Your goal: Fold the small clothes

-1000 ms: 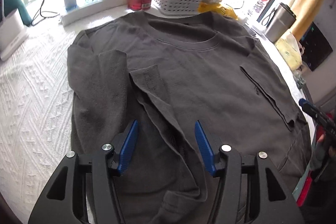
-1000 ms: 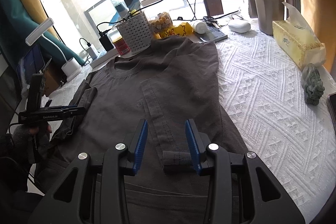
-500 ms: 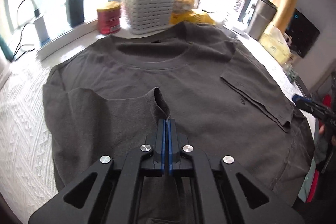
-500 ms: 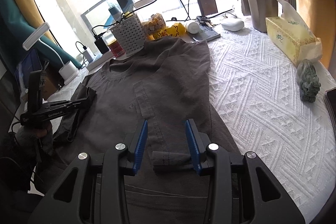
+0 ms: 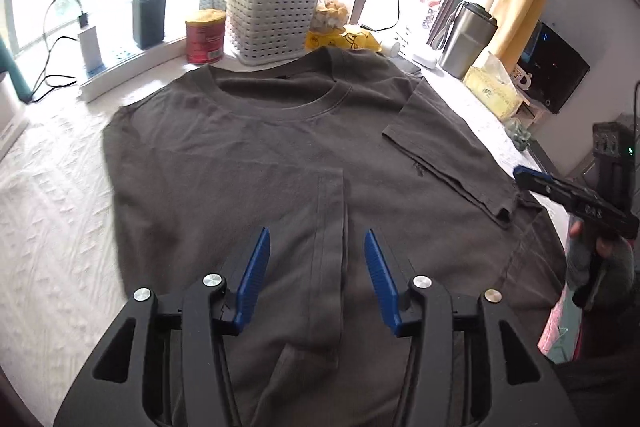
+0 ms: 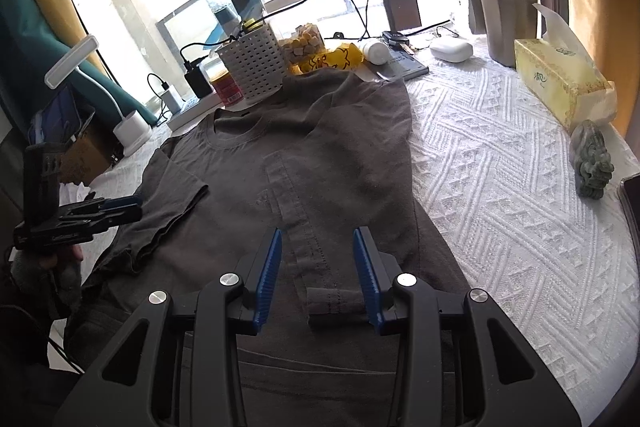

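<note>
Two grippers hover over a dark grey T-shirt (image 5: 256, 163) spread flat on the white textured bench cover (image 6: 500, 187). Nearest, the left gripper (image 5: 316, 279) has just been opening; its blue ribbed jaws stand apart above the left sleeve (image 5: 320, 227), folded in across the chest, with nothing clamped. The right gripper (image 6: 318, 275) also has its jaws apart, straddling the hem band of the right sleeve (image 6: 296, 211), also folded inward, its cuff end curled over itself; the pads do not press on it.

Judging by its drape and soft creases, the shirt is light, limp knit cotton: it will sag and slide, so stitched hems or the bottom edge give the firmest pinch. Further off, the ribbed collar (image 5: 280, 103) lies near a white perforated plastic basket (image 5: 272, 15), a red tin (image 5: 204, 37) and a steel tumbler (image 5: 464, 39).
</note>
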### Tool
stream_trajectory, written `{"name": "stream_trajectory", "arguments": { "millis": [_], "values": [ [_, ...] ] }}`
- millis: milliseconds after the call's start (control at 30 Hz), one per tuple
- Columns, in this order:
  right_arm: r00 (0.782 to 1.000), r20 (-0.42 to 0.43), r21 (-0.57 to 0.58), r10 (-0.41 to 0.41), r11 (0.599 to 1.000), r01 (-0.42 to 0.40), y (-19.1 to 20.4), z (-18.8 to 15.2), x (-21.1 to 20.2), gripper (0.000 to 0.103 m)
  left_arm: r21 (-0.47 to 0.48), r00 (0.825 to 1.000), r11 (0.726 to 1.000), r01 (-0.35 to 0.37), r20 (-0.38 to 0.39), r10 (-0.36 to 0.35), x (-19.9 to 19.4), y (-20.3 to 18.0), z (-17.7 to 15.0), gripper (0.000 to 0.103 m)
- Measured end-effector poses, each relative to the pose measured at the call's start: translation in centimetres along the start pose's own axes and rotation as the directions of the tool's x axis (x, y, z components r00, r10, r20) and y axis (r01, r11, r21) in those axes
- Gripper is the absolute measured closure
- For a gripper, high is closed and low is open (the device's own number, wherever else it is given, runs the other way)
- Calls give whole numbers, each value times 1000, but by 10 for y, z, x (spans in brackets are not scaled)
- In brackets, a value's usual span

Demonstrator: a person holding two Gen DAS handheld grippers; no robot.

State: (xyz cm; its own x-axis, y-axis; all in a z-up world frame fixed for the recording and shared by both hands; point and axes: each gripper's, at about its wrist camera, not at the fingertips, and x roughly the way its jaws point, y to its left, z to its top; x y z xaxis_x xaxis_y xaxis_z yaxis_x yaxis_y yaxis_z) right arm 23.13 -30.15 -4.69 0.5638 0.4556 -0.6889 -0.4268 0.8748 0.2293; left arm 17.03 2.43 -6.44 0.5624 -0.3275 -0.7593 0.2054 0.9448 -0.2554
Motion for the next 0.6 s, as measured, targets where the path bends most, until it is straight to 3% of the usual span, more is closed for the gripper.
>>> {"name": "stream_trajectory", "arguments": {
  "millis": [200, 333, 600],
  "values": [
    [1000, -10, -27, 13, 1000, -13, 16, 2, 6, 63, 7, 998, 1000, 7, -67, -7, -5, 5, -28, 54],
    [1000, -17, -50, 14, 999, -15, 27, 1, 7, 63, 3, 991, 998, 62, -123, -61, 0, -4, -47, 54],
    [1000, -20, -50, -6, 999, 5, 31, -2, 3, 63, 61, 984, 993, 105, -147, -96, -11, -21, -63, 54]
  ]
}}
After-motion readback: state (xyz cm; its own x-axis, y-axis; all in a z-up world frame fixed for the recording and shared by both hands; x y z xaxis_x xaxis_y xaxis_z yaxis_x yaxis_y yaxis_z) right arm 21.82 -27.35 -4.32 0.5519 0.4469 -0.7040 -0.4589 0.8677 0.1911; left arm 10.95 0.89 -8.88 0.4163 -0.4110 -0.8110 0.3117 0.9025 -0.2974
